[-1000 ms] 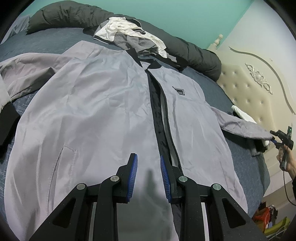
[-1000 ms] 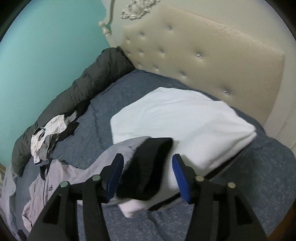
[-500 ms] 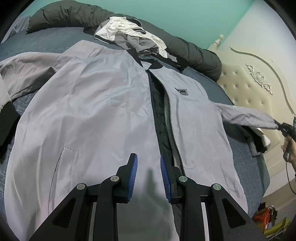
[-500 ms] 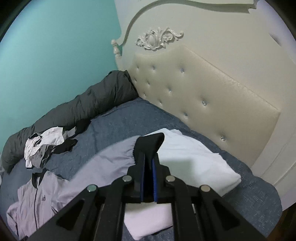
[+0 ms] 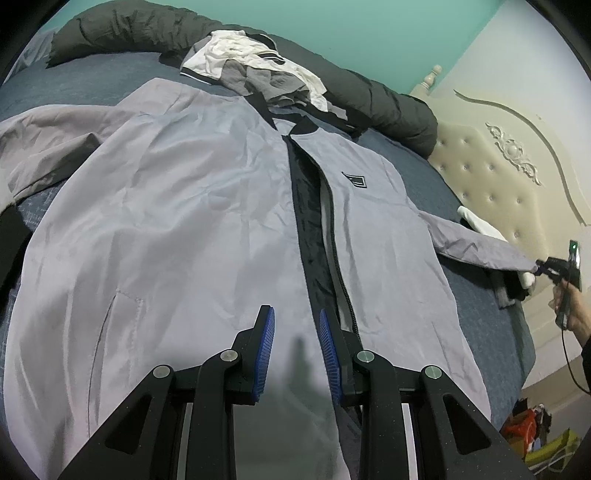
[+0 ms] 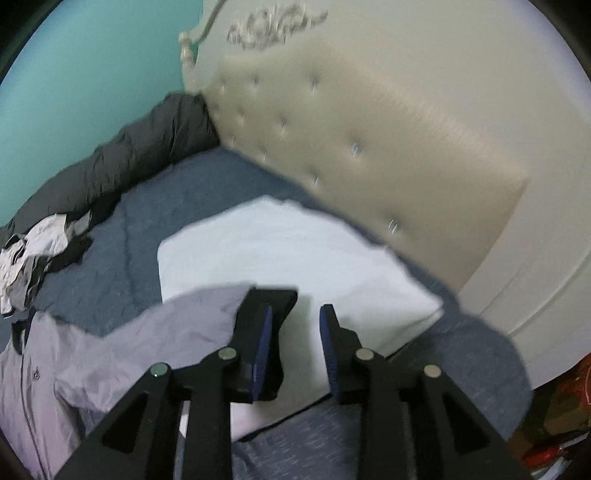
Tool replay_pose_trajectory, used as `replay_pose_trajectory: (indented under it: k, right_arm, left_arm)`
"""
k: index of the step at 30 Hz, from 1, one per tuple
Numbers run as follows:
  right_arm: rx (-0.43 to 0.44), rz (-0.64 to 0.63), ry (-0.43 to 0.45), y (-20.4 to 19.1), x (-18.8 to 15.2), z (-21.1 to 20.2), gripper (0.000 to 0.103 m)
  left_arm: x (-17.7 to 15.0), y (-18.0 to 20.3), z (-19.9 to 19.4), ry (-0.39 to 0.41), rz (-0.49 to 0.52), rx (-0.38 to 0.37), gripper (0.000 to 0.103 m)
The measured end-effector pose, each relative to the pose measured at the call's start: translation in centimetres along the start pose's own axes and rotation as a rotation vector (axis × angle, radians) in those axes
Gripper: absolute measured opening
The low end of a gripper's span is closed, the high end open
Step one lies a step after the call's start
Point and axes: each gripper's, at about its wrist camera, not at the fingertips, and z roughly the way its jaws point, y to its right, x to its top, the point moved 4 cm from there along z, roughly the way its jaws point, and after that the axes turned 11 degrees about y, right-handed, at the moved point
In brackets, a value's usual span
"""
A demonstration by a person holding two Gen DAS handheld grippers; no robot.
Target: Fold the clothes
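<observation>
A teal wall (image 5: 332,29) is running behind the bed (image 5: 92,85), which is wearing a blue-grey cover. A cream tufted headboard (image 6: 369,122) with carved scrollwork is standing at its end, a dark rolled duvet (image 6: 147,147) lying along the wall.

Jacket (image 5: 192,206): thin grey cloth, faint sheen, finely creased. Headboard (image 6: 369,122): cream tufted upholstery, smooth. Bedcover (image 5: 476,295): matt blue weave.

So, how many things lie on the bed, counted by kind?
Grey jacket: 1
White pillow: 1
Dark rolled duvet: 1
Crumpled clothes pile: 1
Total: 4
</observation>
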Motion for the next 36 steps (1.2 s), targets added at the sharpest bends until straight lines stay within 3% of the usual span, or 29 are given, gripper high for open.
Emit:
replay_pose_trajectory:
  k: [2,6,11,13,24,27,29,30,36]
  right_arm:
    - [-0.004,-0.011,0.061,-0.7,0.9,-1.6,0.027]
    - [0.156,-0.081,0.083,-7.2,1.2,-3.0,0.028]
    - [0.321,-0.162,0.018,-15.9,-1.1,-2.1,0.028]
    - [0.364,-0.18,-0.008,-18.6,-2.2,-1.4,0.028]
    - [0.479,-0.264,-0.131,-27.1,-6.8,3.0,0.028]
    - [0.505,-0.288,-0.161,-29.0,-7.5,4.3,0.028]
    - [0.503,-0.31,-0.203,-30.5,-8.4,5.7,0.028]
    - [0.502,-0.309,-0.221,-30.9,-9.0,6.3,0.028]
    - [0.448,-0.33,-0.316,-31.8,-13.6,9.6,0.028]
  left_arm:
    - [0.2,0.4,0.3,-0.002,0.004,-0.011,0.028]
    - [0.5,1.7,1.4,-0.02,0.022,-0.036,0.028]
    - [1.6,3.3,3.7,-0.052,0.043,-0.061,0.041]
    - [2.2,3.9,4.8,-0.067,0.051,-0.068,0.042]
    - [4.4,3.5,14.1,-0.175,-0.028,-0.093,0.041]
    - [4.3,3.5,15.5,-0.191,-0.04,-0.106,0.029]
    - [4.2,3.5,15.8,-0.197,-0.035,-0.106,0.008]
    - [4.2,3.5,15.9,-0.199,-0.032,-0.106,0.003]
    - [4.4,3.9,15.1,-0.196,0.018,-0.113,0.002]
